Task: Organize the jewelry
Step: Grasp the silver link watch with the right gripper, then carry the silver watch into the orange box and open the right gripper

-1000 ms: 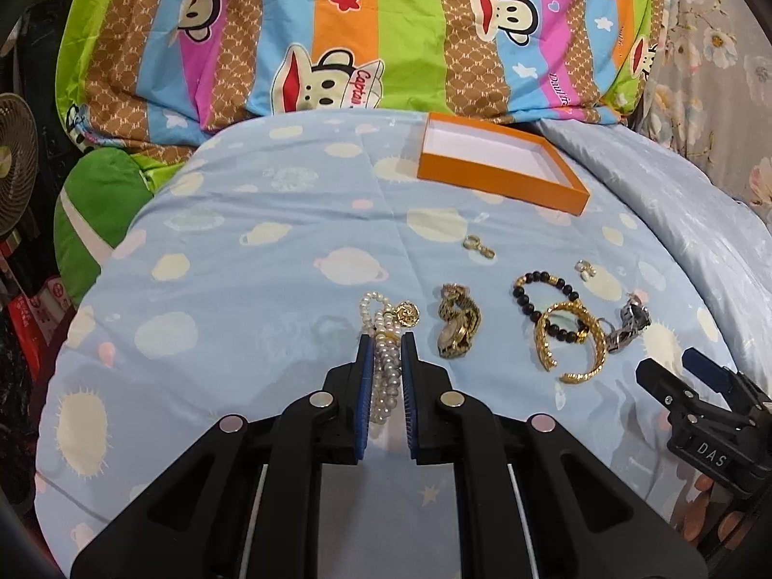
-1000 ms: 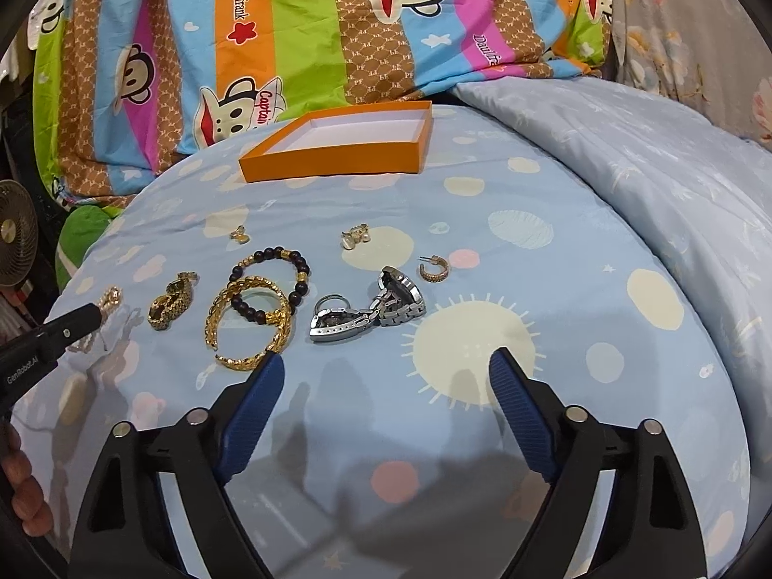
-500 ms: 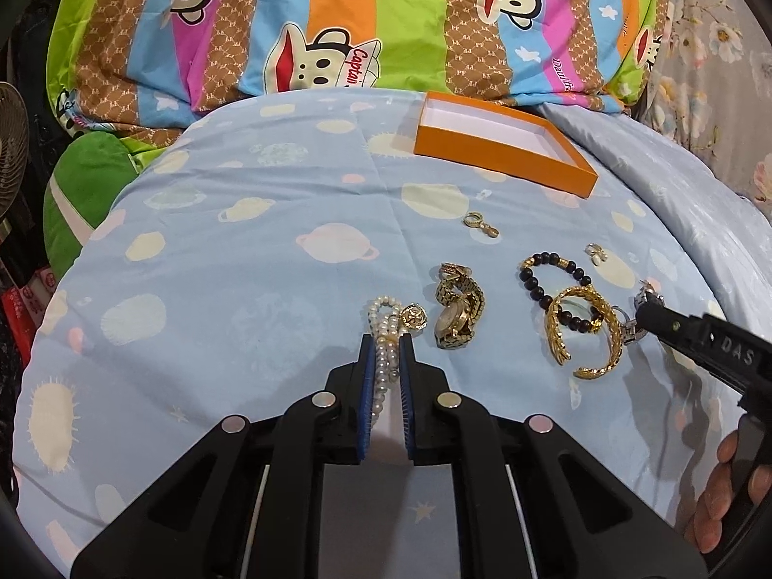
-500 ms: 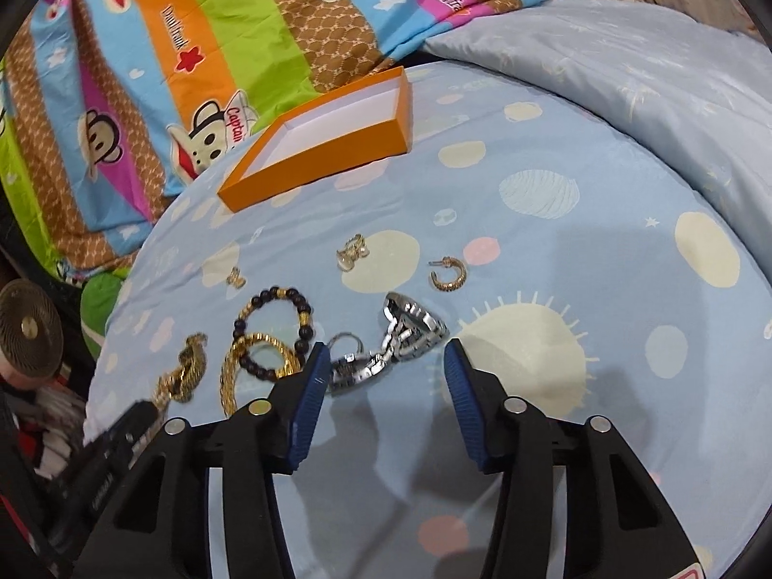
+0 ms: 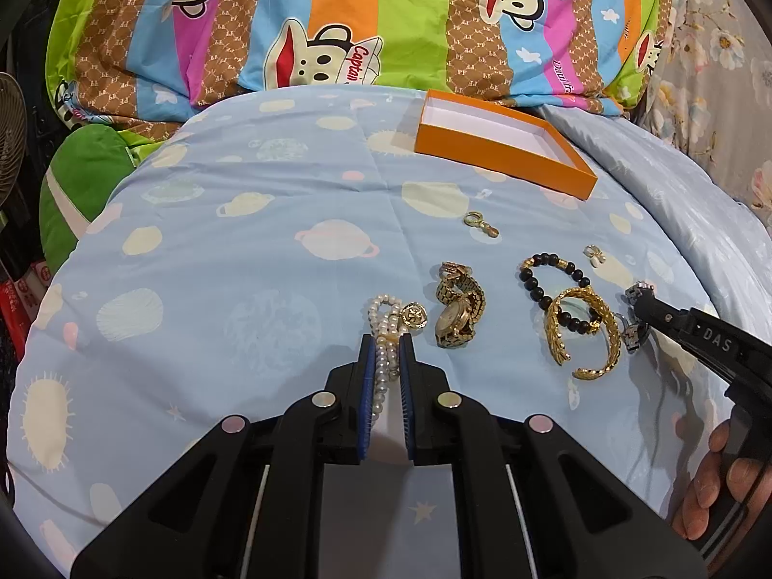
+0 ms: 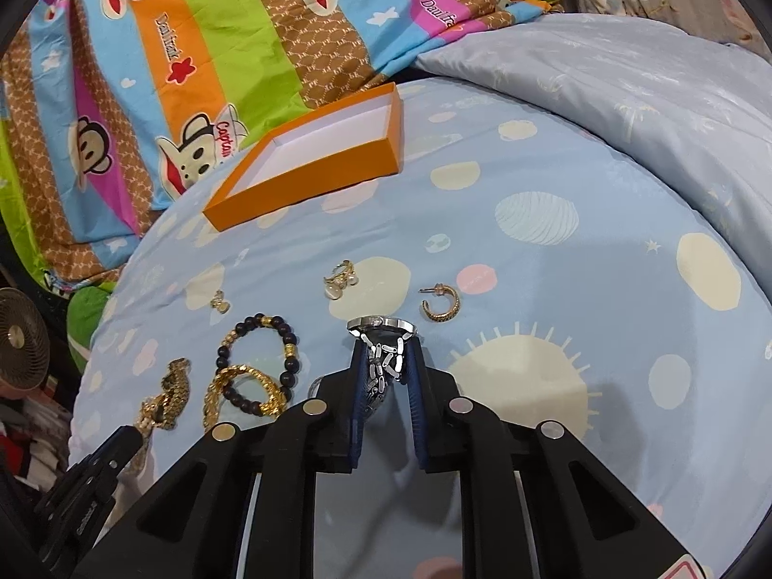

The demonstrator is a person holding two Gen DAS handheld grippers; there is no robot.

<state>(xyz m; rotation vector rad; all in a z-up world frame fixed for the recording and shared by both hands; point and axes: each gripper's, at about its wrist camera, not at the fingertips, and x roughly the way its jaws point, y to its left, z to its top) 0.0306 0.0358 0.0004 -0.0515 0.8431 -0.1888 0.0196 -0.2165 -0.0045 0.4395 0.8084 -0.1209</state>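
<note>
In the left wrist view my left gripper (image 5: 386,342) is shut on a white pearl strand (image 5: 383,311) that lies on the blue bedspread, a gold coin charm (image 5: 414,314) beside it. My right gripper (image 6: 386,345) has its jaws closing, and the blue pads pinch the band of a silver watch (image 6: 381,323) whose case sticks out past the fingertips. The same gripper (image 5: 641,296) shows at the right of the left wrist view, a hand behind it. An orange box (image 5: 502,157) with a white inside sits open at the far edge of the bedspread.
On the bedspread lie a gold watch (image 5: 458,306), a black bead bracelet (image 5: 535,284), a gold bangle (image 5: 608,328), a gold hoop earring (image 6: 439,306), a pearl earring (image 6: 342,280) and a small gold clasp (image 5: 480,224). A striped cartoon quilt (image 5: 337,24) rises behind.
My right gripper rolled, moved in over the silver watch and closed its wide jaws onto the band. The left gripper has stayed shut on the pearl strand.
</note>
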